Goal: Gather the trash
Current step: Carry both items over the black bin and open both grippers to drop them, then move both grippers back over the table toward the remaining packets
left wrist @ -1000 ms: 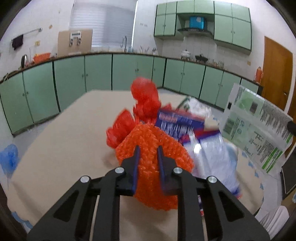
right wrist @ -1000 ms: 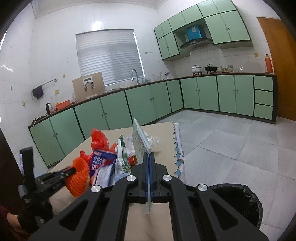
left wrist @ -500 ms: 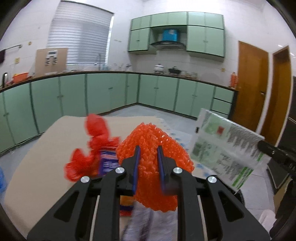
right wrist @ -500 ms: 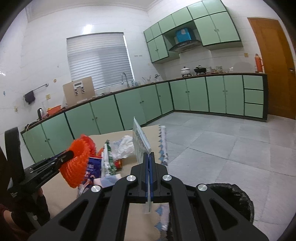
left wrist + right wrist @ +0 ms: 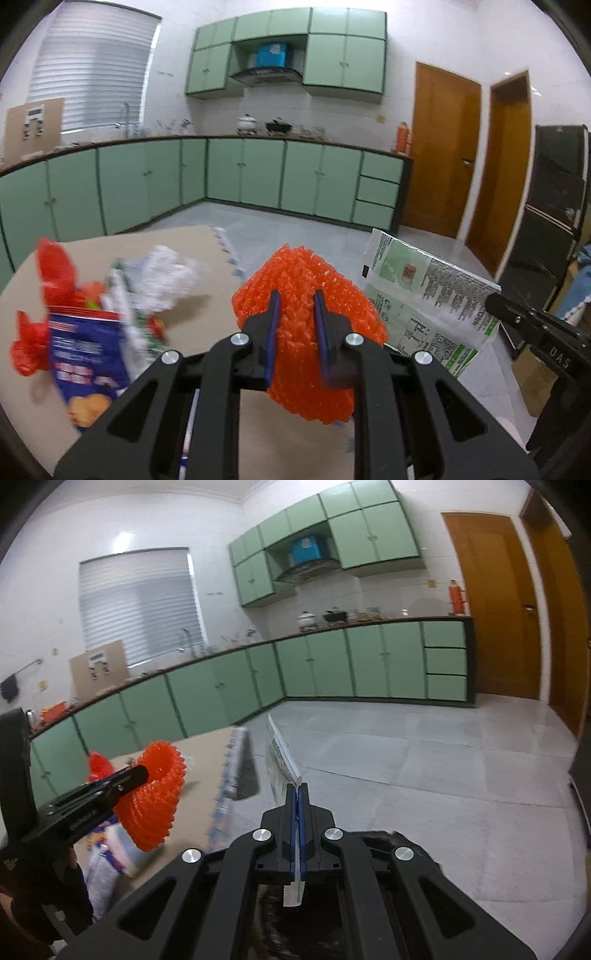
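Two pieces of trash are picked up and in the air, but I think neither one is in the bin yet. The left gripper (image 5: 295, 317) has its jaws squeezed on the orange foam net (image 5: 308, 295), which sits in the middle of the left wrist view. The right gripper (image 5: 298, 794) has its jaws pressed tight on a thin green and white packet (image 5: 280, 760), seen edge-on in the middle of the right wrist view. In the left wrist view that same packet shows its printed side at the right of the frame.

The black bin (image 5: 399, 843) is at the bottom of the right wrist view, just under the right gripper. So the packet looks close to its drop. The foam net is over the edge of the bench (image 5: 221, 424) and seems to have a bit further to go.

More trash is left on the bench. At the left of the left wrist view lie a blue snack bag (image 5: 86, 354), a red plastic bag (image 5: 55, 269) and a crumpled white bag (image 5: 166, 273). These will need picking up too.

The bench top is plain tan. The room is a kitchen with green cupboards (image 5: 258, 177) along the walls, a pale tiled floor (image 5: 424, 768), a window with a blind (image 5: 136, 605) at the upper left, and brown wooden doors (image 5: 443, 147) at the right.
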`<state>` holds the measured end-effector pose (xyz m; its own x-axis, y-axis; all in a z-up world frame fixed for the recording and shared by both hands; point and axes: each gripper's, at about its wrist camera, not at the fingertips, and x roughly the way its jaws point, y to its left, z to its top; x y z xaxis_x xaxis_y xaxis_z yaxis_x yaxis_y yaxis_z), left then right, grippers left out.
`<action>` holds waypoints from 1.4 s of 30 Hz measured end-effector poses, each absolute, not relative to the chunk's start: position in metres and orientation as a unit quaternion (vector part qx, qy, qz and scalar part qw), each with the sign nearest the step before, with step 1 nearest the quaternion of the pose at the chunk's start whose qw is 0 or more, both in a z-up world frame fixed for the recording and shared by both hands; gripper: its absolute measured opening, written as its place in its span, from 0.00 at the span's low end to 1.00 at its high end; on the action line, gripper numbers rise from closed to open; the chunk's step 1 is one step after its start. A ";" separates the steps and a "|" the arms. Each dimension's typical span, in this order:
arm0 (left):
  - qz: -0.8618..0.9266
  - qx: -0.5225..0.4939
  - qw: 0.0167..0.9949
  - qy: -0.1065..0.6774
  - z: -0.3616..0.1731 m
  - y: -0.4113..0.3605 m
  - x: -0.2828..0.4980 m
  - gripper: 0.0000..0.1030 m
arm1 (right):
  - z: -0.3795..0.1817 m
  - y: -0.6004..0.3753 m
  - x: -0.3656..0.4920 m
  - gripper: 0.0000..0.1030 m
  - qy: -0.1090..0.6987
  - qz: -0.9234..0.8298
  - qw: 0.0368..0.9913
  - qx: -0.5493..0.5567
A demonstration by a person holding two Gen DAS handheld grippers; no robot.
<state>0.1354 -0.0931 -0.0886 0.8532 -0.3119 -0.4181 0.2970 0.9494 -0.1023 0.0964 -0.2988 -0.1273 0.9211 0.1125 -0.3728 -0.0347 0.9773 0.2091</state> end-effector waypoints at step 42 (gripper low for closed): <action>-0.139 -0.007 0.958 0.252 -0.097 -0.041 0.140 0.62 | -0.160 -0.271 0.111 0.62 0.252 0.120 0.948 0.153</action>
